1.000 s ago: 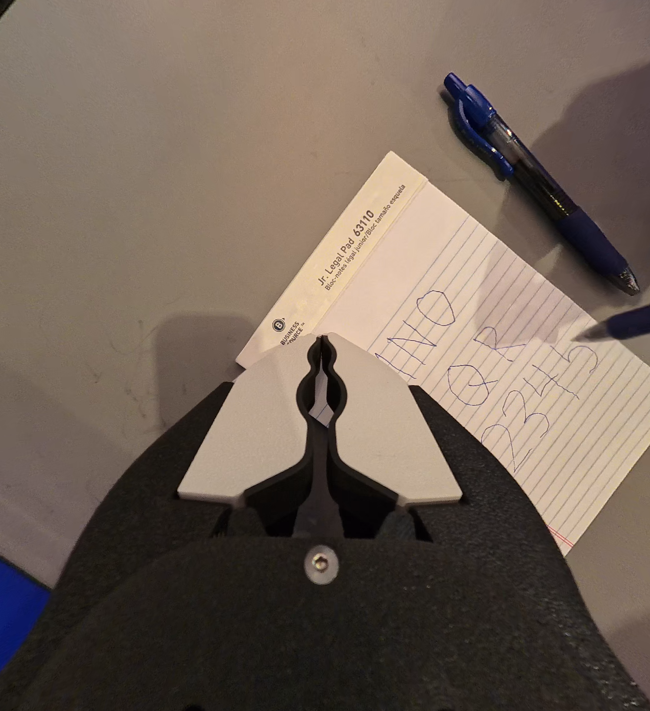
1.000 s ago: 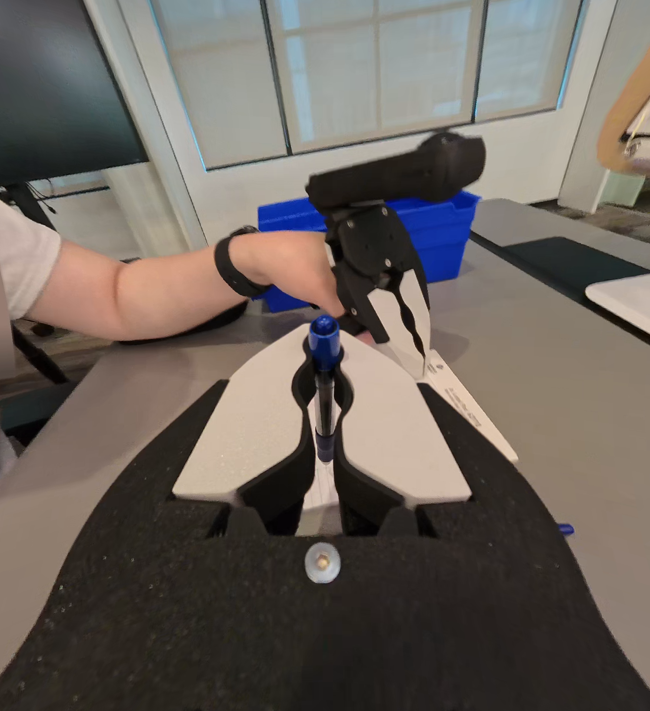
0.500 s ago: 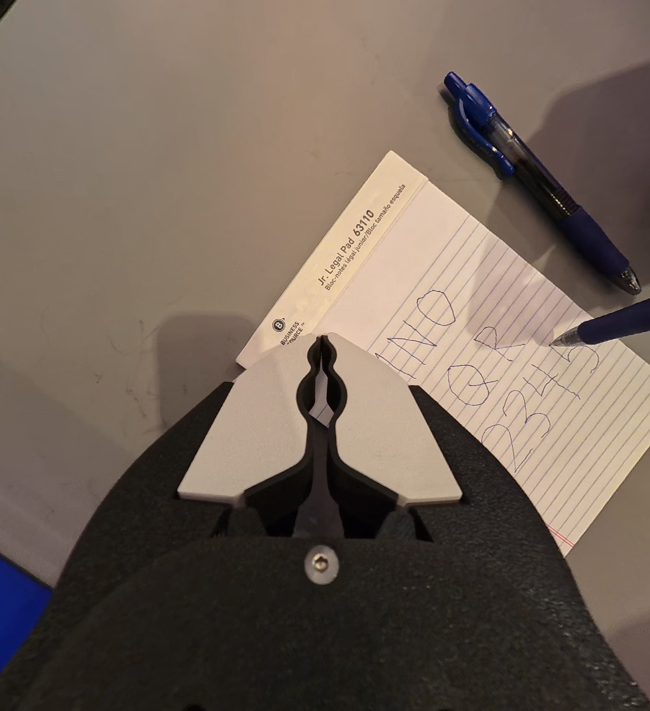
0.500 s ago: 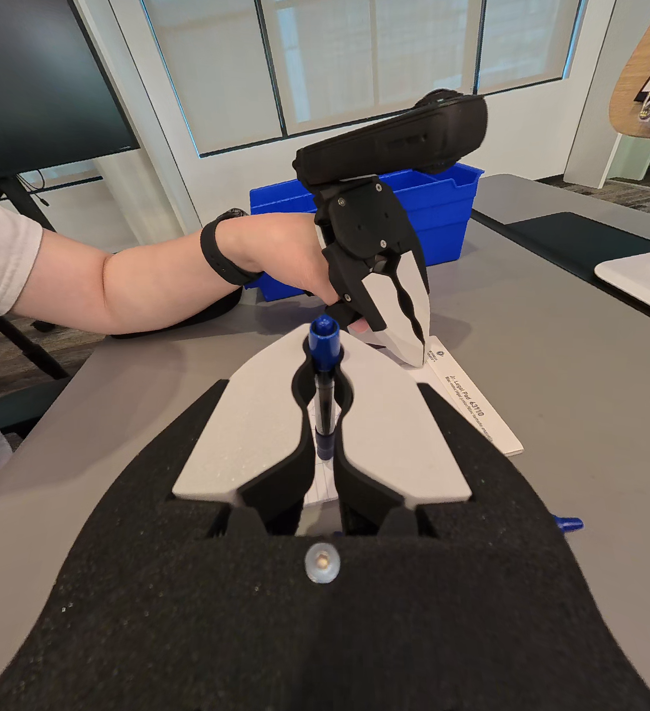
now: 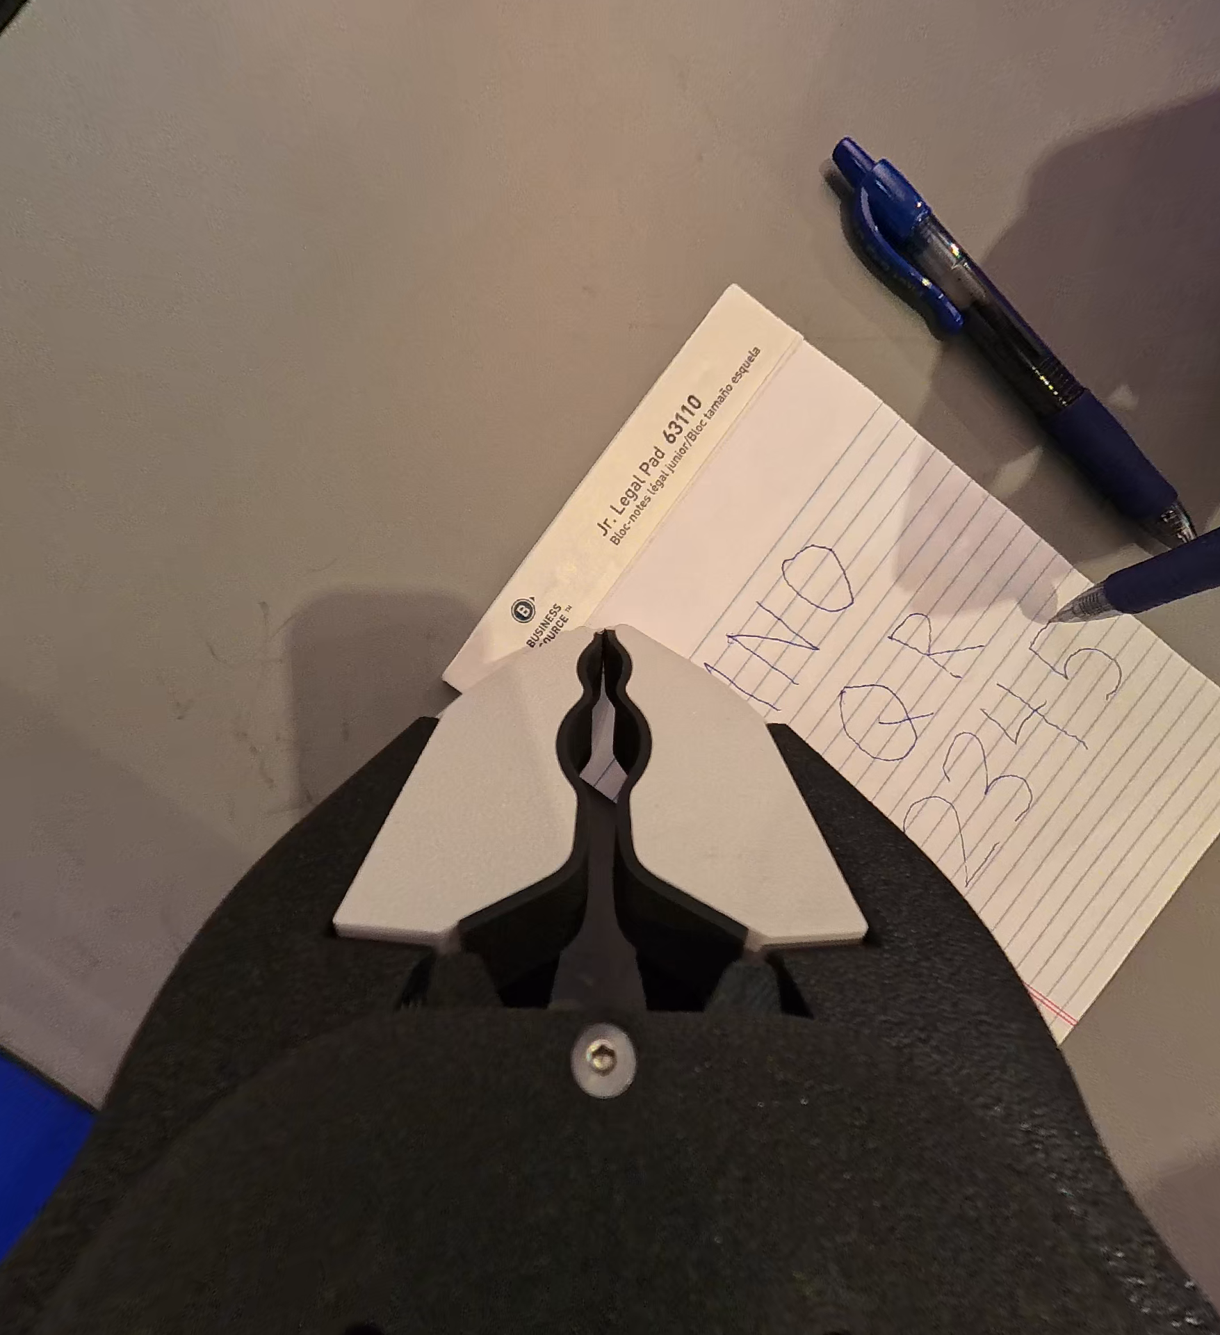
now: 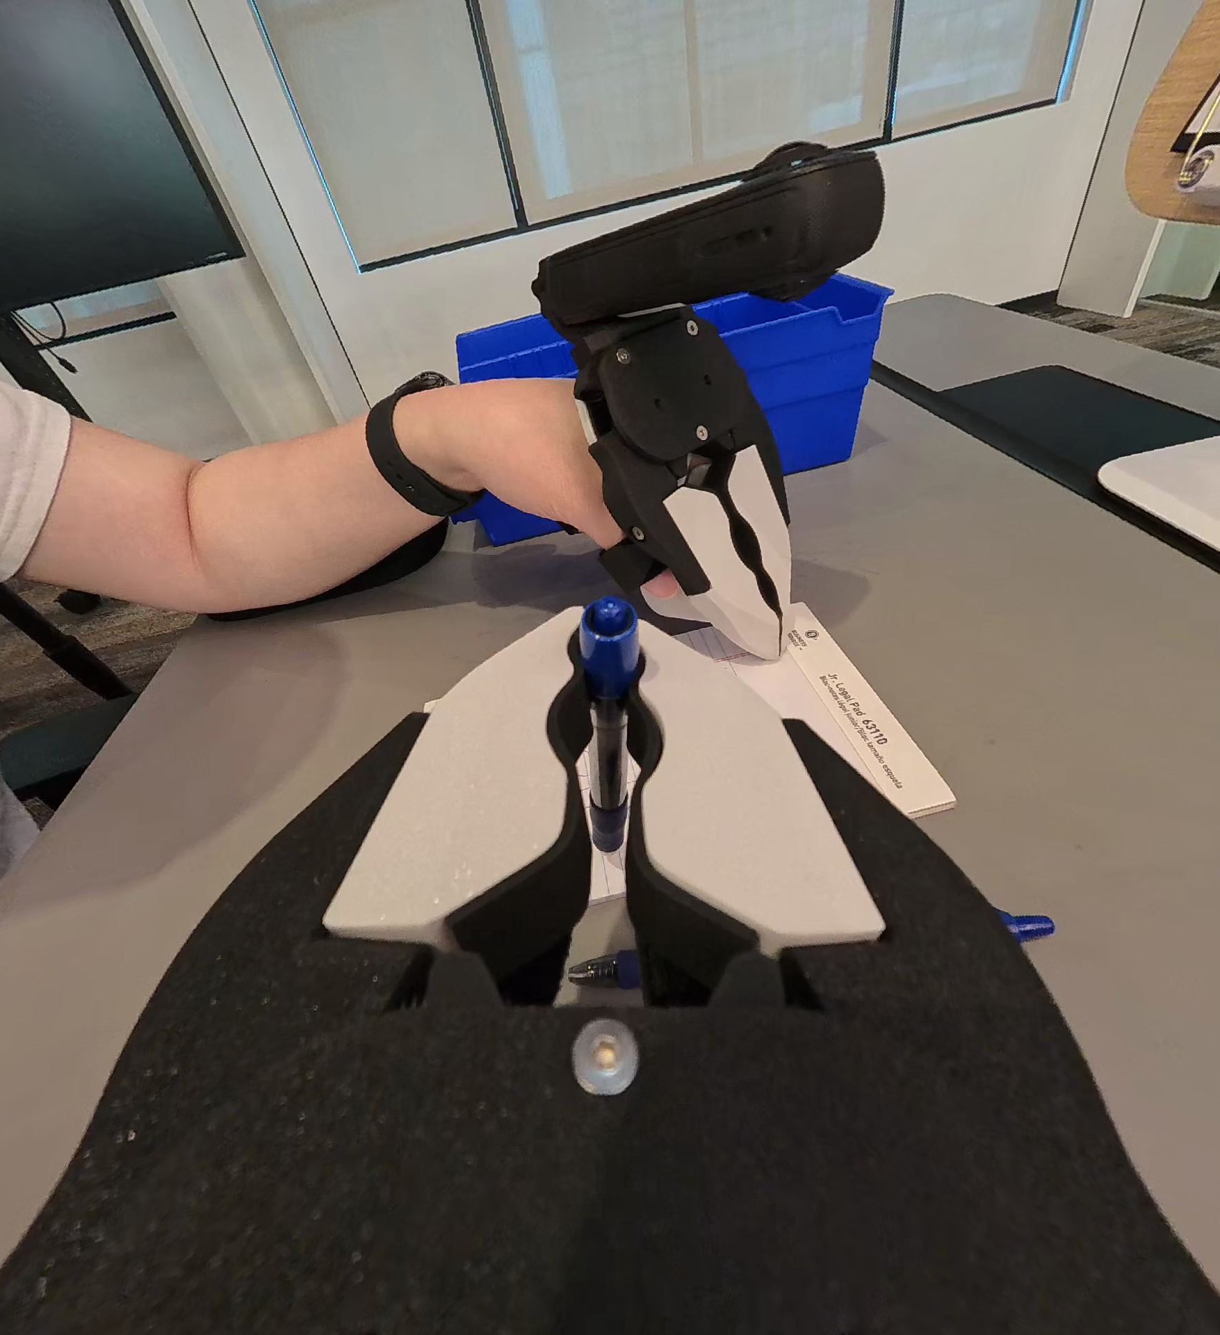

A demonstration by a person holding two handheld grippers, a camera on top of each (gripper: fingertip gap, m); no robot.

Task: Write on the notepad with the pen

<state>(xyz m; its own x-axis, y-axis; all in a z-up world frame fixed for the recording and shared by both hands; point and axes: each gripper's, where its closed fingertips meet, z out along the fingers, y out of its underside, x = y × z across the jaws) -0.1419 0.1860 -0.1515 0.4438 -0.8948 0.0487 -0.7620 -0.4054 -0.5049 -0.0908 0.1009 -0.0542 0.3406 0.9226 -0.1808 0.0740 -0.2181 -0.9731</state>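
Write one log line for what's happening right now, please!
left tool: shut, tips pressing notepad corner | right tool: shut on pen | pen tip: on page | spare pen: lying on table

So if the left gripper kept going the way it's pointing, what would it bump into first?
The left gripper points down at the notepad, tips shut near the corner by the binding strip. It looks to be pressing there already, so the notepad comes first, with the grey table underneath.

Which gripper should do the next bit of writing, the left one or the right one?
The right gripper. It is shut on the pen, whose tip sits at the notepad page. The left gripper is shut, with its tips on the notepad's corner, probably steadying it.
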